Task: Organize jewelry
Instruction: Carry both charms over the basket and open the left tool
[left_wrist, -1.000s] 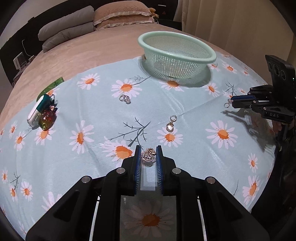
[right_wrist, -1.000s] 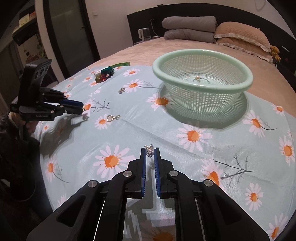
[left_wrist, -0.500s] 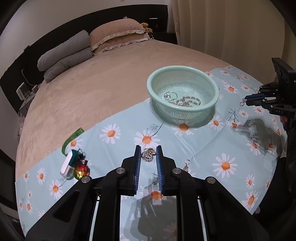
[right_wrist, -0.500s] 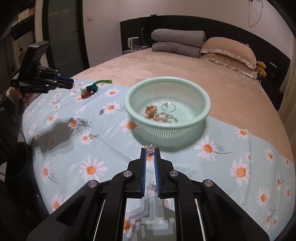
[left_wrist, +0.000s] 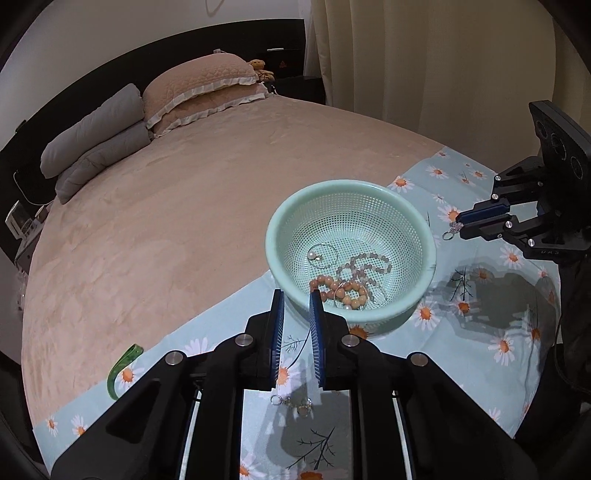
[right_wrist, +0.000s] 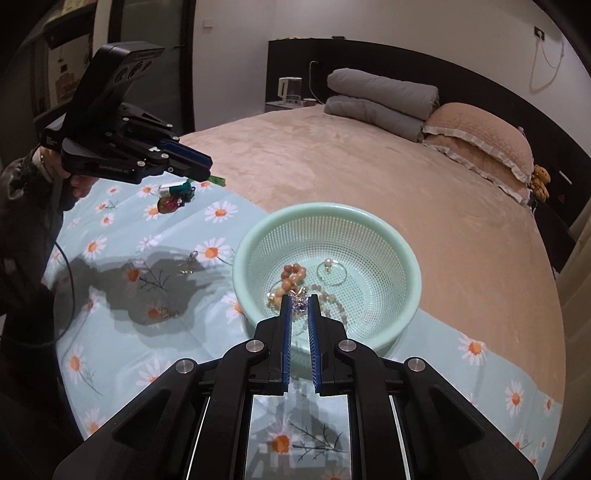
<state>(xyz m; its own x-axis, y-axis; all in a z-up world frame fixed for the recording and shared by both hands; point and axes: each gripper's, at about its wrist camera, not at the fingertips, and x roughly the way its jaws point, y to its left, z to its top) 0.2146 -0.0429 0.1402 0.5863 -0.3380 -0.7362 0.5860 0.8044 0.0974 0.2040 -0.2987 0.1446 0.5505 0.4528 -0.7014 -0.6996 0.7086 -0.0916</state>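
**Right gripper holds a charm over the basket; left gripper shows nothing between its jaws**

The right gripper (right_wrist: 299, 295) is clenched on a small silver charm (right_wrist: 298, 302), which is pinched at the very tips of its blue fingers (right_wrist: 285, 332). In the right wrist view the charm hangs over the near part of the mint-green basket (right_wrist: 325, 207), just inside the near rim and above the beads lying there. From the left wrist view, the same gripper (left_wrist: 460, 223) reaches in from the right. The charm (left_wrist: 451, 232) dangles at its tip, raised above the daisy cloth (left_wrist: 491, 325) and just right of the basket's (left_wrist: 343, 183) rim in that picture.

In the basket's bottom lie an orange bead bracelet (right_wrist: 293, 275), a pale bead string (left_wrist: 364, 260) and a pearl hoop (right_wrist: 331, 271).

The left gripper (left_wrist: 295, 295) is raised at the left, with its tips in line with the basket's near-left rim. Its jaws have just been closing a little and stand nearly together, and nothing shows between them. From the right wrist view it (right_wrist: 207, 168) hangs well above the cloth's far-left part. A chain piece (left_wrist: 291, 402) lies on the cloth below it, showing low between its arms.

Two loose pieces (right_wrist: 187, 264) lie on the cloth left of the basket, inside the grippers' shadow. A keyring cluster (right_wrist: 171, 197) lies at the far left.
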